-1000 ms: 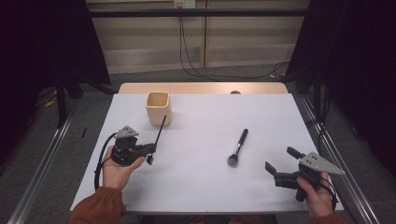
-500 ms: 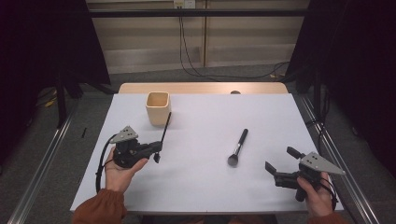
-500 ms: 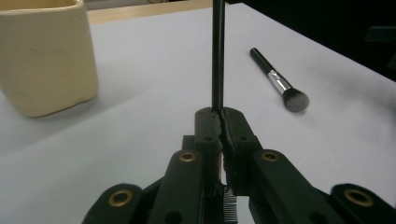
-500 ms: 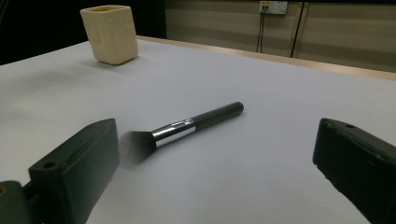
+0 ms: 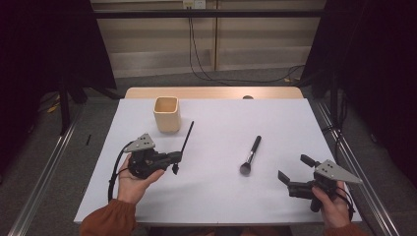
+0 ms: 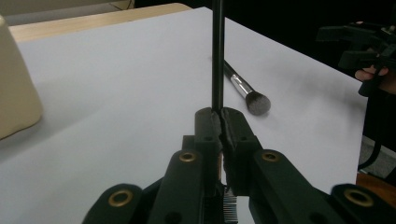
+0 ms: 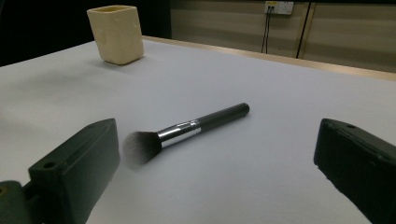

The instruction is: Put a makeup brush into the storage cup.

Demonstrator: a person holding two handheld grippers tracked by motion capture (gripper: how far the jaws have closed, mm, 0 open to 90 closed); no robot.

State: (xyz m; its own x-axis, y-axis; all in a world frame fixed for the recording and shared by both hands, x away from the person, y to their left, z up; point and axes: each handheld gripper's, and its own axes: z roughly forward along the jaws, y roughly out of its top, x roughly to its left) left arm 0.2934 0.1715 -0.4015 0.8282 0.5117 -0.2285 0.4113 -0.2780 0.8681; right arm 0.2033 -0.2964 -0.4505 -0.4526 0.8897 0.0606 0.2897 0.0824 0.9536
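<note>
My left gripper (image 5: pixel 175 160) is clamped on a thin black stick (image 5: pixel 187 138); in the left gripper view my pads (image 6: pixel 232 128) pinch its lower end and it (image 6: pixel 217 56) rises straight up out of frame. From the high view, the stick leans up and away from me, its tip just beside the cup (image 5: pixel 166 113) and apart from it.

The cup is cream, square-mouthed and upright on the far left of the white table (image 5: pixel 221 191). In the high view its inside looks empty as far as I can see.

A makeup brush (image 5: pixel 250 155) lies flat mid-table, bristles toward me. My right gripper (image 5: pixel 291 170) sits low near the right front edge. Its jaws stand wide apart and hold nothing, with the brush (image 7: pixel 187 131) lying ahead between them.
</note>
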